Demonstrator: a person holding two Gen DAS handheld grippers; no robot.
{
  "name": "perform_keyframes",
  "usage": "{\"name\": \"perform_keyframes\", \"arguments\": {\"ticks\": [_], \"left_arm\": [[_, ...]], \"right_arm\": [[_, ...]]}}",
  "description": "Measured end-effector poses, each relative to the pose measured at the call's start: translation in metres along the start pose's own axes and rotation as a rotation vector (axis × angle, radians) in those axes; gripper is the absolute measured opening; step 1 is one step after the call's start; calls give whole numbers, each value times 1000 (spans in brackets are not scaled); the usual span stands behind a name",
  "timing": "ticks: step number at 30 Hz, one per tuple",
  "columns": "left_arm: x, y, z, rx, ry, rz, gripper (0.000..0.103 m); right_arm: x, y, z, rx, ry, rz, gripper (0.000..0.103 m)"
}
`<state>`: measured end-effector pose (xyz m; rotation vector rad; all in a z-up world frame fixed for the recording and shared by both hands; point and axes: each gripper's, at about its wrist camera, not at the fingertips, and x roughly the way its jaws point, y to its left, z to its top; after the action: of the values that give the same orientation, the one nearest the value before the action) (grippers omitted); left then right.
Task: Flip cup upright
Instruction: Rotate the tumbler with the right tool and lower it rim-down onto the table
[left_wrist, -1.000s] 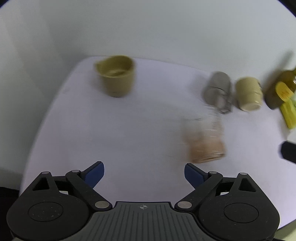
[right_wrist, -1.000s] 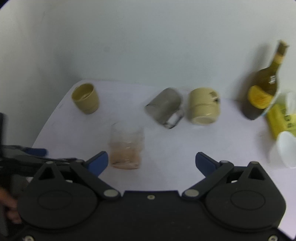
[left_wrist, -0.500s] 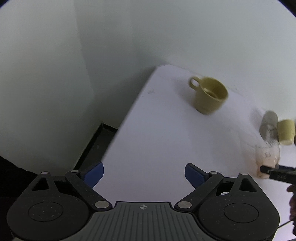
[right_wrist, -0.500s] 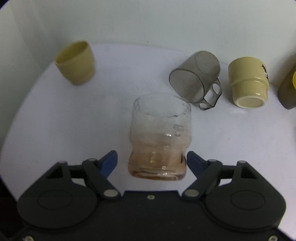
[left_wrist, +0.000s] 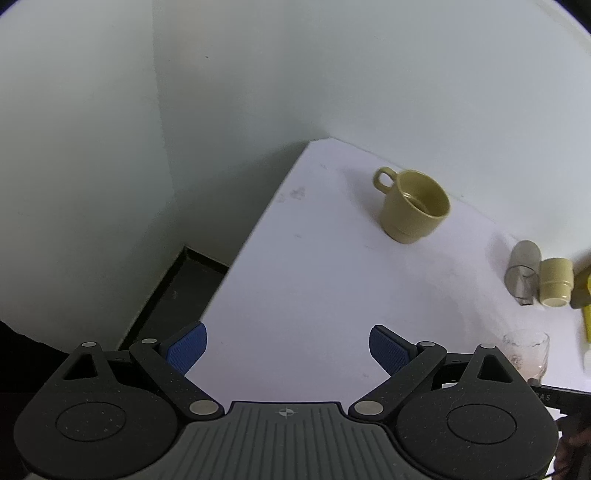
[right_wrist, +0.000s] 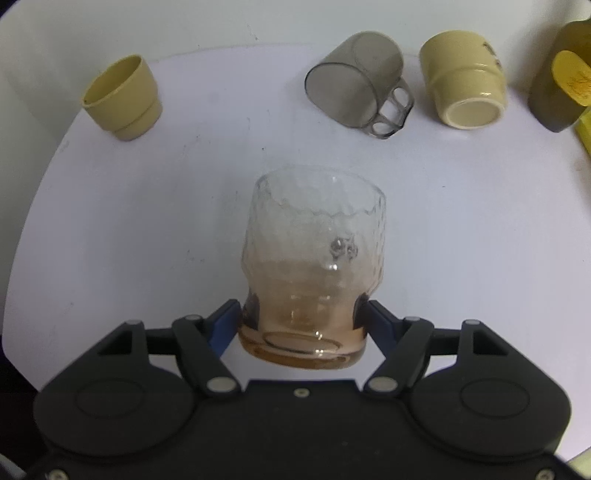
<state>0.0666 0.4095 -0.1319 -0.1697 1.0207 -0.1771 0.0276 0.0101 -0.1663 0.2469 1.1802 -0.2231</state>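
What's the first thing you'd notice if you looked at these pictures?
The bumpy clear glass right in the middle, squeezed near its amber bottom by the right gripper. Behind it, a smoky grey mug and a cream cup lie tipped over, while an olive mug stands alone near the table's far corner.

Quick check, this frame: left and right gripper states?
Left gripper: open, holding nothing, over the white table.
Right gripper: shut on the textured glass cup, fingers at its amber base.
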Motion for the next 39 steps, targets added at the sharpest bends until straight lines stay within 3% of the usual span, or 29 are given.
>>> {"name": "perform_keyframes", "arguments": {"ticks": [7, 13, 19, 27, 39], "left_arm": [[-8, -7, -10, -33, -13, -9, 95], [-12, -4, -11, -64, -39, 5, 95], [-12, 9, -10, -128, -45, 15, 95], [-10, 12, -6, -143, -48, 7, 95], [-13, 14, -6, -188, -54, -4, 95]], "right_arm": [[18, 3, 9, -44, 53, -41, 81], [25, 1, 7, -32, 76, -42, 72], [19, 7, 13, -70, 107, -39, 71], [6, 20, 35, -67, 153, -21, 71], [-7, 31, 80, -113, 125, 6, 71]]}}
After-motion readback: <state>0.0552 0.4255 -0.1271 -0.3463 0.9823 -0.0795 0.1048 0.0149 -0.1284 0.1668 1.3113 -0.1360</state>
